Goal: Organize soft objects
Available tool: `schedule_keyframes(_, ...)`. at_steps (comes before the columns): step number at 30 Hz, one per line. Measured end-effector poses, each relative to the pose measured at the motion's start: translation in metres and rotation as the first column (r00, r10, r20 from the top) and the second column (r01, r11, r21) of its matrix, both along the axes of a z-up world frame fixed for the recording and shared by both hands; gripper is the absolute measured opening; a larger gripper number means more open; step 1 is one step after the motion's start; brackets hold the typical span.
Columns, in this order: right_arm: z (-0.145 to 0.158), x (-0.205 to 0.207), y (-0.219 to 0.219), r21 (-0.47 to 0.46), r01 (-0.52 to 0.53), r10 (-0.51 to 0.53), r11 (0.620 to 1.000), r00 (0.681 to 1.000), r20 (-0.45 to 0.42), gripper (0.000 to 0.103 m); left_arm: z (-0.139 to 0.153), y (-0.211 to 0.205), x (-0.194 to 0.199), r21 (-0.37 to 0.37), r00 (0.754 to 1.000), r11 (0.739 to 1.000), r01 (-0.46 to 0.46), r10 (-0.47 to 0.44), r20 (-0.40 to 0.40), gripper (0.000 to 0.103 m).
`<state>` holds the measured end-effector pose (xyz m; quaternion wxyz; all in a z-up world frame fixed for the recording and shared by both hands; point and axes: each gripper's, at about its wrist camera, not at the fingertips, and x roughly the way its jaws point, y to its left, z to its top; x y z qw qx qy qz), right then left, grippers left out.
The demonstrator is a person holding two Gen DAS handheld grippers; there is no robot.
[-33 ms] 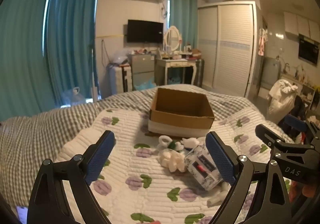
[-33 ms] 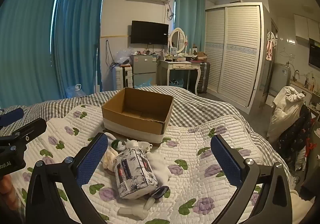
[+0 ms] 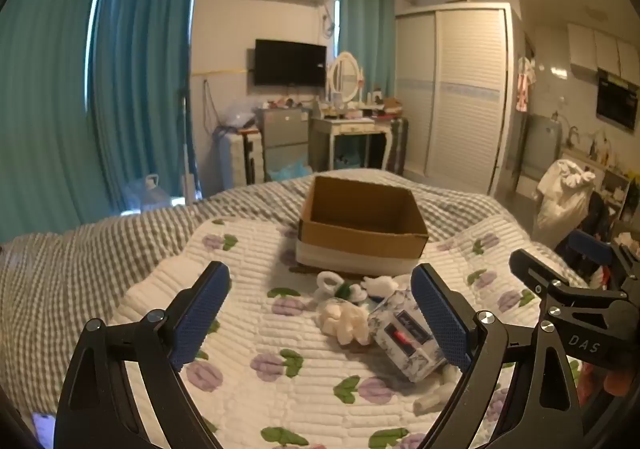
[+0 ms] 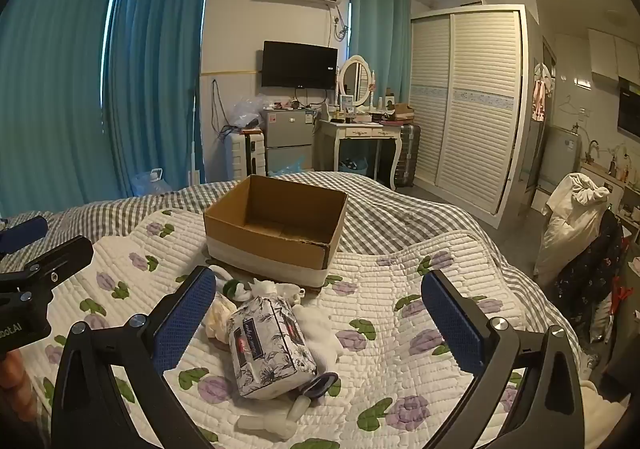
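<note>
An open, empty cardboard box [image 3: 362, 227] [image 4: 276, 227] stands on the bed's quilt. In front of it lies a pile of soft things: a floral tissue pack [image 3: 406, 343] [image 4: 270, 347], a cream plush [image 3: 346, 321] [image 4: 219, 315], small white and green pieces [image 3: 340, 289] [image 4: 240, 289] and a white cloth [image 4: 320, 327]. My left gripper [image 3: 320, 319] is open and empty, hovering before the pile. My right gripper [image 4: 316, 325] is open and empty above the pile. Each gripper shows at the edge of the other's view.
A white bottle [image 4: 266, 423] and a dark blue ring-shaped object [image 4: 318, 385] lie near the tissue pack. The flowered quilt [image 4: 400, 329] covers a checked bedspread [image 3: 60, 261]. Beyond the bed stand a dresser [image 4: 360, 133], wardrobe [image 4: 472, 105] and curtains.
</note>
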<state>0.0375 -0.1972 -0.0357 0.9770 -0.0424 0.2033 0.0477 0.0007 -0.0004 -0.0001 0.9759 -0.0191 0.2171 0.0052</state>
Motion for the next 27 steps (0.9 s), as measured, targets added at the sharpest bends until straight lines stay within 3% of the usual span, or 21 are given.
schedule_keyframes(27,-0.0047,-0.0003,-0.0006,0.007,0.0,0.0,1.0,1.0,-0.014,0.103,0.0001,0.0008,0.001,-0.011,1.0,1.0,0.002,-0.002,0.012,0.094)
